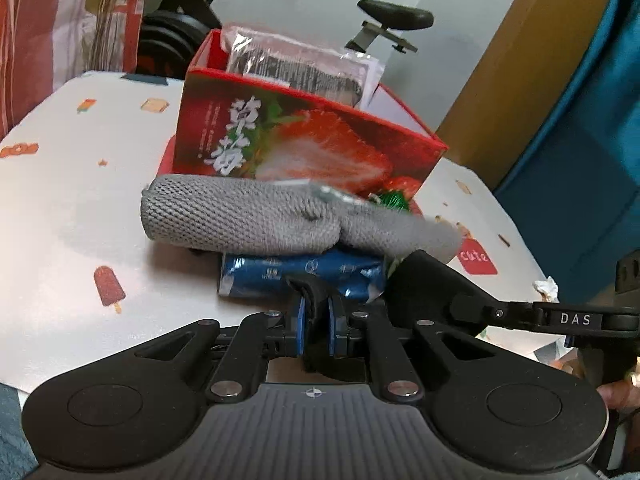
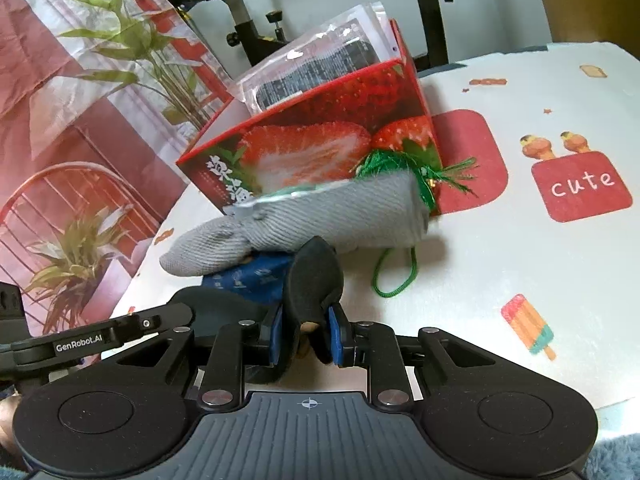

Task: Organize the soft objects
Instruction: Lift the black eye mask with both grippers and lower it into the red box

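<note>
Red cardboard forms the strawberry box (image 1: 304, 136) set on the desk (image 1: 72, 208) to receive soft things. Before it, a grey knitted glove (image 1: 248, 216) and blue packet (image 1: 296, 276) are stacked. A black soft piece (image 2: 314, 276) is pinched by both grippers' nearly closed jaws, left gripper (image 1: 316, 312) and right gripper (image 2: 306, 332), seemingly for lifting.

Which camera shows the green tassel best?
The right wrist view: the green tassel shows whole, poking out beside the grey sock. The left wrist view shows only a small green scrap behind it.

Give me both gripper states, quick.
Left gripper: shut on a thin black soft strip.
Right gripper: shut on a black padded fabric piece.
</note>
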A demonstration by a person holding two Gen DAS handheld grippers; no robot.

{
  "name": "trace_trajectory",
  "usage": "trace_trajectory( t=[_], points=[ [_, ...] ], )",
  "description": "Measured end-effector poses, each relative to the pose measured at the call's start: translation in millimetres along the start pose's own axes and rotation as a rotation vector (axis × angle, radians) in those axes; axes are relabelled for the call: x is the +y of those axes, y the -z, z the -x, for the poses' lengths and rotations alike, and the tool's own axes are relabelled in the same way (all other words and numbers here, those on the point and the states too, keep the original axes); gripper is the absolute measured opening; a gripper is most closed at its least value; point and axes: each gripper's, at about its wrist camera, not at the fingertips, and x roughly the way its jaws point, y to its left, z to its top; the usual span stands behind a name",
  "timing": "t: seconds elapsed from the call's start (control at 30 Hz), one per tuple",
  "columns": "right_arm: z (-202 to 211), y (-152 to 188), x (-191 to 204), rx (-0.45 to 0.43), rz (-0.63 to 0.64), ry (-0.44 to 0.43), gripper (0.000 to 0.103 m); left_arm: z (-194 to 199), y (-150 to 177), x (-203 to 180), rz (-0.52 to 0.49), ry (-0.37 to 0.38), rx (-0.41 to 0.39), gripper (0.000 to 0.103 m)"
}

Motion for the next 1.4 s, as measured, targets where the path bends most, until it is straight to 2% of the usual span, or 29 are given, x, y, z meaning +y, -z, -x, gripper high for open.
trace_trajectory(
  t=[0.23,0.5,0.63,0.73,1.0,1.17,1.33,1.4],
  points=[
    [20,-8,13,-0.059,0.039,-0.025,0.021,21,-10,-4,-0.045,0.004,-0.102,0.012],
    [31,-42,37,-0.134,0.117,-0.072,0.021,36,-47,-9,-0.089,-0.011,-0.203,0.012],
    [33,-75,50,-0.175,0.157,-0.09,0.021,42,-80,-10,-0.091,-0.003,-0.253,0.012],
    [33,-103,60,-0.219,0.2,-0.095,0.021,40,-105,-14,-0.129,-0.003,-0.291,0.012],
    [-2,-179,74,-0.309,0.281,-0.048,0.021,4,-176,-18,-0.188,-0.086,-0.351,0.012],
    [-39,-214,71,-0.281,0.299,0.01,0.021,-28,-205,-17,-0.222,-0.14,-0.33,0.012],
    [-84,-227,58,-0.191,0.289,0.068,0.022,-74,-211,-6,-0.221,-0.169,-0.219,0.012],
    [-101,-226,47,-0.142,0.257,0.084,0.022,-90,-211,1,-0.211,-0.156,-0.153,0.012]
  ],
)
